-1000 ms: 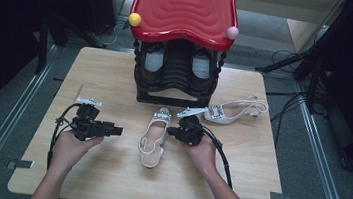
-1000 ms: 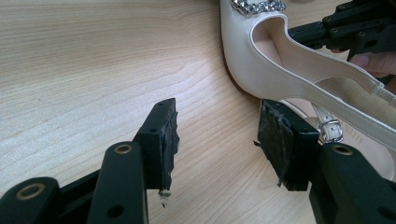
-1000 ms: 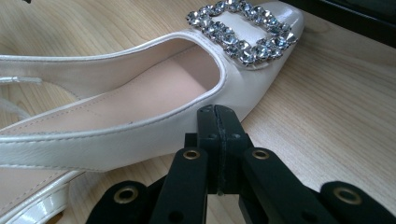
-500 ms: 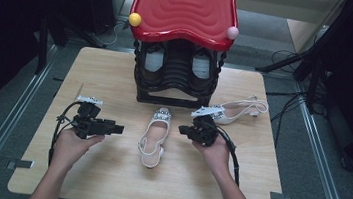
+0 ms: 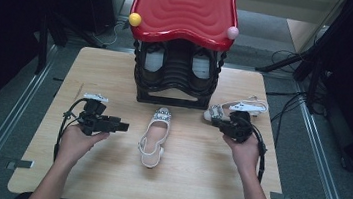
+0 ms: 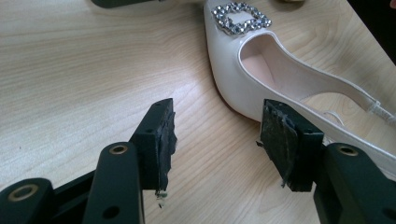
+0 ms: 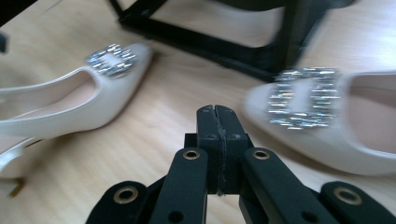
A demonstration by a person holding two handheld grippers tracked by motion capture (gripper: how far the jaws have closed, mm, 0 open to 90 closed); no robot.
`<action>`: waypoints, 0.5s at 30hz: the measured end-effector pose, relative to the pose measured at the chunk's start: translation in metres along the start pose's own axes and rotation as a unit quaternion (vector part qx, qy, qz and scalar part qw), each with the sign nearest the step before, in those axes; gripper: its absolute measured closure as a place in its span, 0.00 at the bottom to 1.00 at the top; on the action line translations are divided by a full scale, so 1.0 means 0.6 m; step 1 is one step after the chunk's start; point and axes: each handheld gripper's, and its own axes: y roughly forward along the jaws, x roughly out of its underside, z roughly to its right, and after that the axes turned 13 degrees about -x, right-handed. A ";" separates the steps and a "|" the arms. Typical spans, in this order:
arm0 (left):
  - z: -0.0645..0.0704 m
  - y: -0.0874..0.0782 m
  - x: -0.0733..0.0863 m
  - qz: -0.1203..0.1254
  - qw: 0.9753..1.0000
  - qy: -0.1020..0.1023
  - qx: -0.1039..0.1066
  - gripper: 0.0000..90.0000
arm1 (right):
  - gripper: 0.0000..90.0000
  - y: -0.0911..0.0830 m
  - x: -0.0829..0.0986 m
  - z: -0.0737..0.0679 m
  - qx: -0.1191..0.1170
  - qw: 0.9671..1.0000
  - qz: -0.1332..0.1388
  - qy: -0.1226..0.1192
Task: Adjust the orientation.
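White shoe (image 5: 153, 136) upright, sparkly buckle, perhaps patent.

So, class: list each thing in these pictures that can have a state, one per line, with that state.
Left gripper: jaws open, empty, beside the middle shoe.
Right gripper: jaws shut, empty, near the right shoe's toe.
Middle shoe: flat on the table, upright, untouched.
Right shoe: on the table beside the rack.
Rack: upright, shoes inside.
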 end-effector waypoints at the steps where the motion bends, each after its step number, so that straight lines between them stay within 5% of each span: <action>1: 0.000 0.000 0.000 0.000 1.000 0.000 0.000 0.50 | 1.00 -0.004 -0.001 0.007 0.005 1.000 0.001 0.003; 15: -0.002 -0.003 0.008 -0.001 1.000 -0.002 -0.002 0.50 | 1.00 -0.013 -0.021 0.103 0.067 0.997 0.010 0.036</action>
